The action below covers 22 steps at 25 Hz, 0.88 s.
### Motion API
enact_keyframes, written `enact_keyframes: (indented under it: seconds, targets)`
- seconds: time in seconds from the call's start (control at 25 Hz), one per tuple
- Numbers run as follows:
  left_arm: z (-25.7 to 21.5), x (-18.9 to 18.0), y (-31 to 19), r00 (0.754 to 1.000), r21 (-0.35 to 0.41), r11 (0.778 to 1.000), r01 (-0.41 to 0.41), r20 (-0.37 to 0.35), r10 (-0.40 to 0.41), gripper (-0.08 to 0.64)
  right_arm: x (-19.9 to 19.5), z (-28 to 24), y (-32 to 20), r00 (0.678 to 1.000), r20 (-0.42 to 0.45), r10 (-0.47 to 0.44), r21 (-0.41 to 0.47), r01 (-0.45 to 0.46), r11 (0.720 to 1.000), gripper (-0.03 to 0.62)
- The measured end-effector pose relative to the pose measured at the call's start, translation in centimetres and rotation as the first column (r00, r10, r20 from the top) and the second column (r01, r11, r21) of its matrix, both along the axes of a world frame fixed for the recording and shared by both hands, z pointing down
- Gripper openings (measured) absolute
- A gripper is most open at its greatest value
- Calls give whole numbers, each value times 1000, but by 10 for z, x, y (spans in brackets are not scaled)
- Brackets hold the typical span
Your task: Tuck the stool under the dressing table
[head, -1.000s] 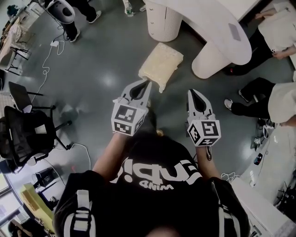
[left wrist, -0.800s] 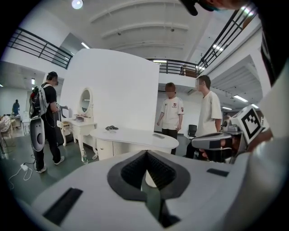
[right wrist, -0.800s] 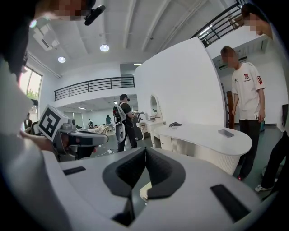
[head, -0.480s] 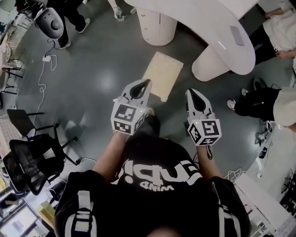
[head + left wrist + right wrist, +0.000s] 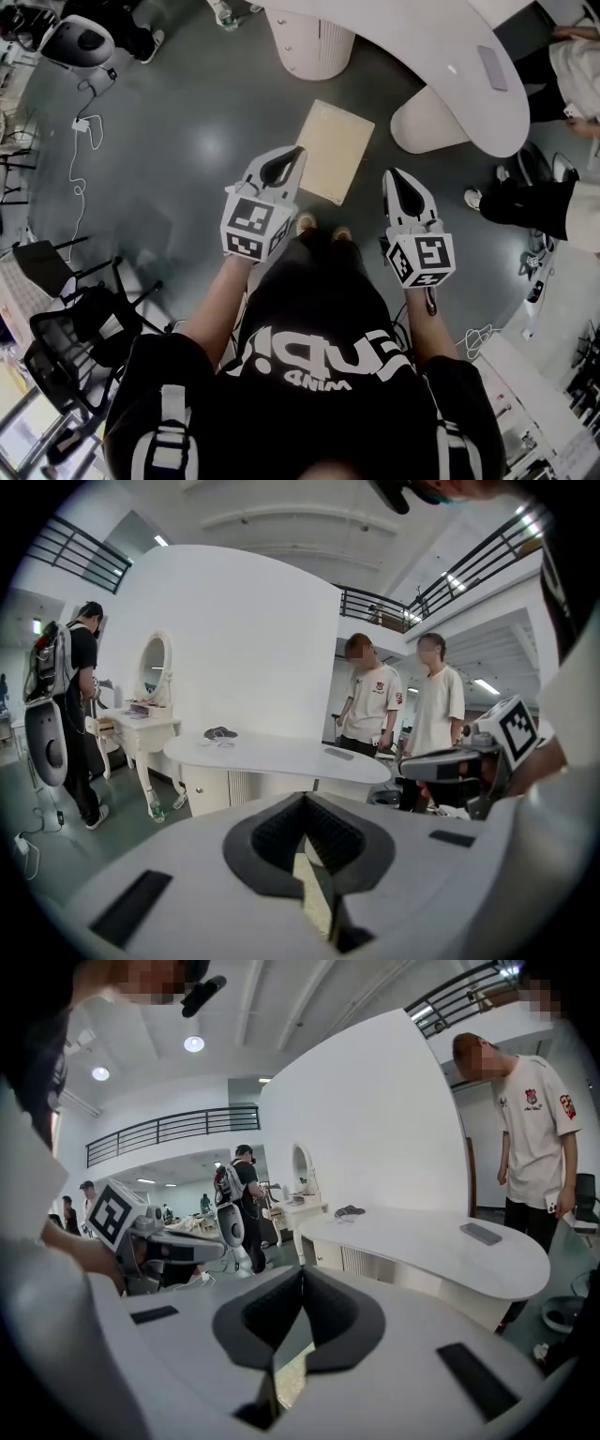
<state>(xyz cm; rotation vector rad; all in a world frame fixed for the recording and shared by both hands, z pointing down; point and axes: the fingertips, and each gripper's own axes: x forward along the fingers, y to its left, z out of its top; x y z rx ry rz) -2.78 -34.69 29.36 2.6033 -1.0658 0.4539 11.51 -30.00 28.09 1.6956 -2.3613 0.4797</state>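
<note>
The glossy grey floor (image 5: 187,141) bears a beige stool (image 5: 335,150) and a white dressing table (image 5: 412,37).

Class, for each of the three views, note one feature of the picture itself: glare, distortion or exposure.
Head view: a soft bright patch of glare sits on the glossy grey floor. Left gripper view: fisheye distortion, with black corners and a balcony railing that bends into a curve. Right gripper view: the round ceiling lamps blow out to plain white, and the corners are black here too.
</note>
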Motion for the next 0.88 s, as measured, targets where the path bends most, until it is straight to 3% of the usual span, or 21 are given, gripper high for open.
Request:
enact_keyframes:
  seconds: [0.2, 0.48, 0.88]
  targets:
    - [17, 6, -23, 1000, -16, 999, 28, -8, -28, 9, 14, 9, -25, 999, 10, 53, 22, -53, 998, 21]
    - [55, 27, -48, 1000, -71, 997, 30, 2, -30, 9, 29, 52, -60, 995, 63, 74, -43, -72, 996, 21]
    - [159, 45, -85, 998, -152, 987, 57, 42, -51, 9, 54, 159, -93, 996, 56, 64, -150, -55, 987, 21]
